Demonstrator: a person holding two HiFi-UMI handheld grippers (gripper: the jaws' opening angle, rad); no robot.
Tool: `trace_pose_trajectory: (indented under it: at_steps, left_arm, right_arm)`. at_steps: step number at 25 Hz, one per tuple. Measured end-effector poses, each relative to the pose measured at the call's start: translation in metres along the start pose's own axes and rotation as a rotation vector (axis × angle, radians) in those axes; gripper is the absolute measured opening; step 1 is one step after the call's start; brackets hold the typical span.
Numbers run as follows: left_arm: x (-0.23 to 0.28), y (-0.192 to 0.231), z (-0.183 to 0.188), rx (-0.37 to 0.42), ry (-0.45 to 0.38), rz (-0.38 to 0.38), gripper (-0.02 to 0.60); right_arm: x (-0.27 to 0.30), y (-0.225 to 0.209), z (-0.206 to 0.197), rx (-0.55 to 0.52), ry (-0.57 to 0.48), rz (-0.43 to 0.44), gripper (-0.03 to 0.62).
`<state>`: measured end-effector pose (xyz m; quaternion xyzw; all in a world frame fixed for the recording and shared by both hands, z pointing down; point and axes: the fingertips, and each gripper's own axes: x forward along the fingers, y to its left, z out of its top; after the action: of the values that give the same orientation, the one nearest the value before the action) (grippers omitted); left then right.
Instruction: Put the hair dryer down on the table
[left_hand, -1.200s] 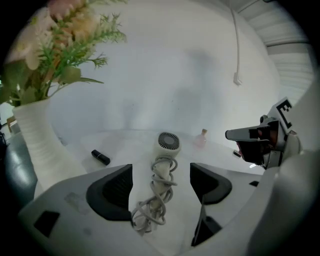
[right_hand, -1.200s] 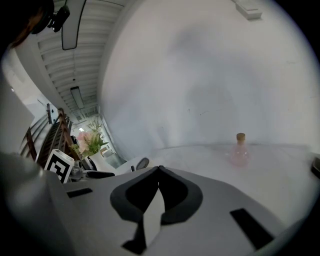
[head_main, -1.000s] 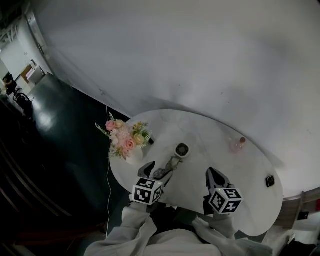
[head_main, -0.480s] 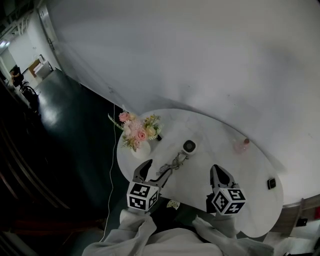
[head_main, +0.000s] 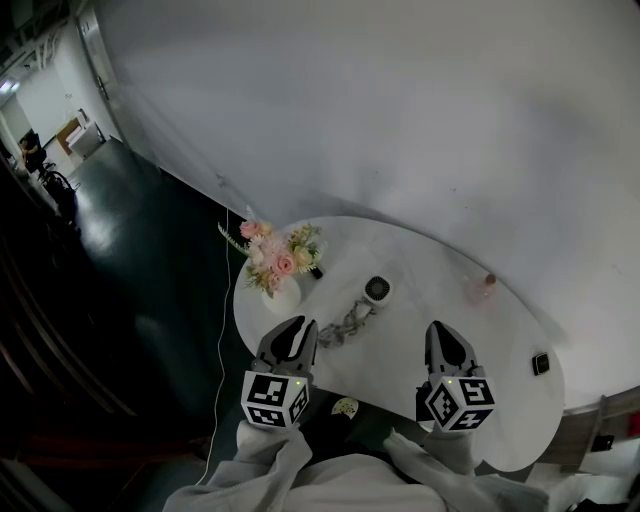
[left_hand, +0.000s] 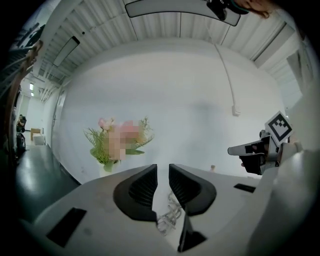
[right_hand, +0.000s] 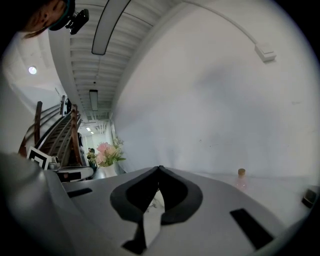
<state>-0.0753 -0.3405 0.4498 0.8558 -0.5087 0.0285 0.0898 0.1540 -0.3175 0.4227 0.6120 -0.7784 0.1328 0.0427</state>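
**Q:** Report the tabletop, left to right.

**A:** A vase of flowers (head_main: 278, 262) stands at the left rim of the white table (head_main: 420, 255). Right of it, near frame centre, the hair dryer (head_main: 376, 290) lies on the table. Its bundled cord (head_main: 345, 325) trails toward the lower left. A small pink bottle (head_main: 484, 288) stands near the right rim.

**Q:** Condition of the left gripper?

**A:** The left gripper (head_main: 298, 326) sits at the near table edge, just lower left of the cord and clear of it. Its jaws have just been closing and now stand at a narrow slit with nothing between them. The cord shows only on the table beyond. A second ago these jaws were spread wide right at the cord bundle. Since then the gripper has drawn back toward the person.

**Q:** Condition of the right gripper?

**A:** The right gripper (head_main: 441, 327) hangs over the near edge, lower right of the dryer and well apart from it. Its jaw tips meet and it carries nothing.

**Q:** Consequence for the task?

**A:** The dryer rests on the table unsupported, and both grippers are off it. By this evidence the placement appears complete, and only withdrawal remains.
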Motion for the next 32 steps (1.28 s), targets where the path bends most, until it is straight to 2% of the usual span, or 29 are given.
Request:
trace_pose_trajectory:
  at_steps: [3,8,16,32]
  left_arm:
    - [-0.005,0.005,0.009,-0.005,-0.020,0.039,0.042]
    - [-0.008,0.011,0.016,0.038,-0.044,0.078,0.035]
    - [0.002,0.006,0.016,0.061,-0.034,0.068,0.035]
    - [0.022,0.008,0.013,0.035,-0.022,0.044,0.035]
  right_arm:
    - [-0.003,-0.002,0.007,-0.004,-0.027,-0.007,0.049]
    - [-0.007,0.001,0.012,-0.006,-0.059,-0.003,0.049]
    - [-0.010,-0.013,0.011,-0.018,-0.050,-0.041,0.049]
    - [0.001,-0.017,0.012,-0.017,-0.057,-0.073,0.049]
